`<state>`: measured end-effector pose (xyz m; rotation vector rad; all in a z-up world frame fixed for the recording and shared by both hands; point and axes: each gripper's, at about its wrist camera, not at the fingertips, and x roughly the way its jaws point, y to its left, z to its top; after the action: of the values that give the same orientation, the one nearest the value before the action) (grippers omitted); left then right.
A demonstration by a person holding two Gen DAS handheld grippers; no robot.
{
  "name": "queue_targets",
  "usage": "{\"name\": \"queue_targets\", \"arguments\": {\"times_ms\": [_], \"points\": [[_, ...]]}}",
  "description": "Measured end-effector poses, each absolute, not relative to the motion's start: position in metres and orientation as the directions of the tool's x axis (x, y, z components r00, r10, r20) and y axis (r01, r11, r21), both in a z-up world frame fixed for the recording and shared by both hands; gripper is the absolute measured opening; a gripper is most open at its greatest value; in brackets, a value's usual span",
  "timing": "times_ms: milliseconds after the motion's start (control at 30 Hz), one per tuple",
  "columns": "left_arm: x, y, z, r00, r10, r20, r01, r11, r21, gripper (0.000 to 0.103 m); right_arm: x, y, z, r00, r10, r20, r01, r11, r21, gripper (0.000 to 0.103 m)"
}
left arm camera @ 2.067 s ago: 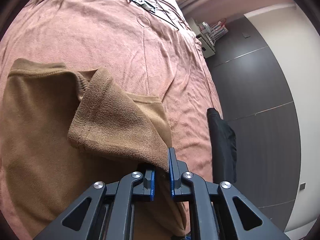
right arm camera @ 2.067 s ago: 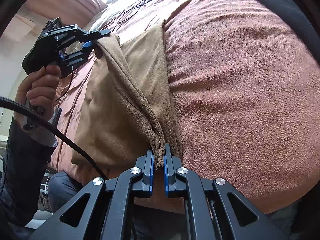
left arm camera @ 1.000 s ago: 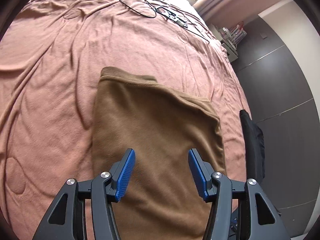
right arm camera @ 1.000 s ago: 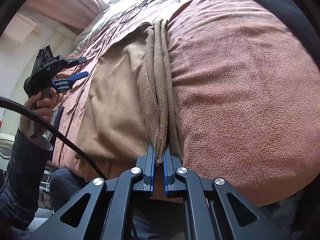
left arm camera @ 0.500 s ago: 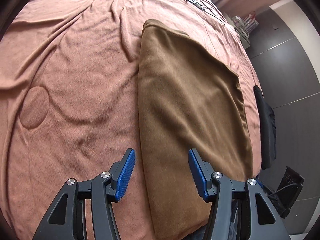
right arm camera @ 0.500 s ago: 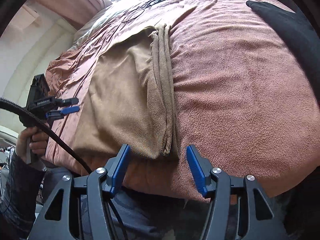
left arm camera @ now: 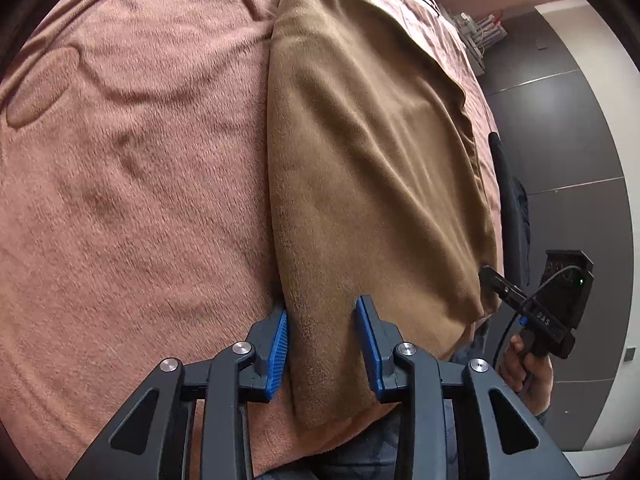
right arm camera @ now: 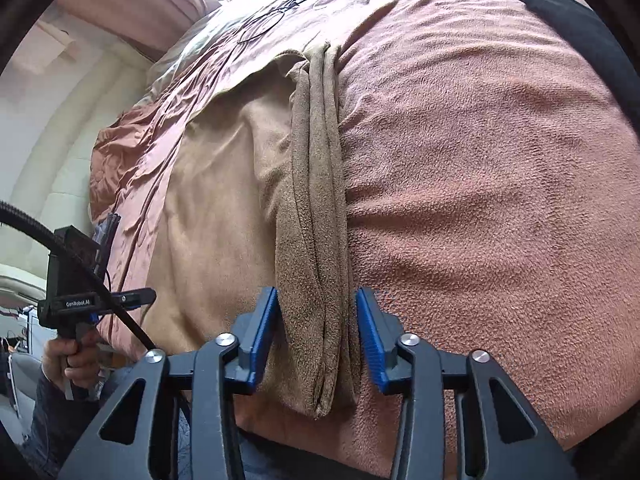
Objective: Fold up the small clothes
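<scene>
Left gripper (left arm camera: 322,334) has its blue-padded jaws spread apart, straddling the near left edge of the folded tan fleece garment (left arm camera: 372,152), nothing clamped. Right gripper (right arm camera: 316,330) is likewise unclenched, jaws either side of the garment's stacked right-hand fold edges, which run as layered ridges away from the camera. The garment lies flat and lengthwise at the near edge of a bed covered by a pinkish-brown plush blanket (left arm camera: 132,184), near end hanging slightly over the edge. A black cloth item (right arm camera: 580,20) sits on the blanket well to the right, apart from the garment. Thin black cables (right arm camera: 276,16) lie at the far end of the bed. Dark grey panelled wall (left arm camera: 560,128) beyond. No containers visible.
</scene>
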<state>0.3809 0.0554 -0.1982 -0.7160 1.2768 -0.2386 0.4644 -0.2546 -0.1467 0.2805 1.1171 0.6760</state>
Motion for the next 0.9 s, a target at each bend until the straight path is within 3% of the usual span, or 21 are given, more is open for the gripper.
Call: {"name": "queue_targets", "arguments": {"times_ms": [167,233,567,733,767,800,833,867,900], "points": [[0.373,0.054,-0.199,0.325,-0.556,-0.765,-0.205,0.749,-0.631,0.011,0.464,-0.256,-0.154,0.258,0.648,-0.716,-0.339,0.755,0.561,0.015],[0.37,0.056,-0.193,0.341,-0.554,-0.76,-0.193,0.75,-0.633,0.009,0.462,-0.257,-0.152,0.255,0.658,-0.709,-0.337,0.748,0.572,0.013],[0.347,0.084,-0.161,0.347,-0.555,-0.756,-0.156,0.761,-0.63,0.007,0.444,-0.25,-0.15,0.16,0.719,-0.676,-0.38,0.677,0.63,0.012],[0.348,0.088,-0.164,0.316,-0.536,-0.783,-0.142,0.789,-0.598,0.01,0.451,-0.242,-0.149,0.155,0.664,-0.731,-0.41,0.717,0.564,0.016],[0.351,0.088,-0.166,0.31,-0.526,-0.792,-0.155,0.794,-0.588,0.012,0.456,-0.24,-0.147,0.164,0.653,-0.739,-0.408,0.727,0.552,0.021],[0.355,0.089,-0.167,0.307,-0.515,-0.8,-0.167,0.798,-0.578,0.014,0.46,-0.24,-0.145,0.179,0.646,-0.742,-0.406,0.735,0.543,0.034],[0.357,0.09,-0.166,0.313,-0.511,-0.801,-0.174,0.798,-0.577,0.022,0.465,-0.242,-0.143,0.197,0.644,-0.739,-0.401,0.741,0.539,0.045],[0.359,0.092,-0.167,0.326,-0.512,-0.795,-0.179,0.792,-0.584,0.034,0.472,-0.243,-0.14,0.213,0.648,-0.731,-0.396,0.742,0.542,0.066],[0.362,0.094,-0.167,0.343,-0.511,-0.788,-0.186,0.785,-0.59,0.041,0.477,-0.244,-0.138,0.226,0.652,-0.723,-0.392,0.741,0.545,0.069]]}}
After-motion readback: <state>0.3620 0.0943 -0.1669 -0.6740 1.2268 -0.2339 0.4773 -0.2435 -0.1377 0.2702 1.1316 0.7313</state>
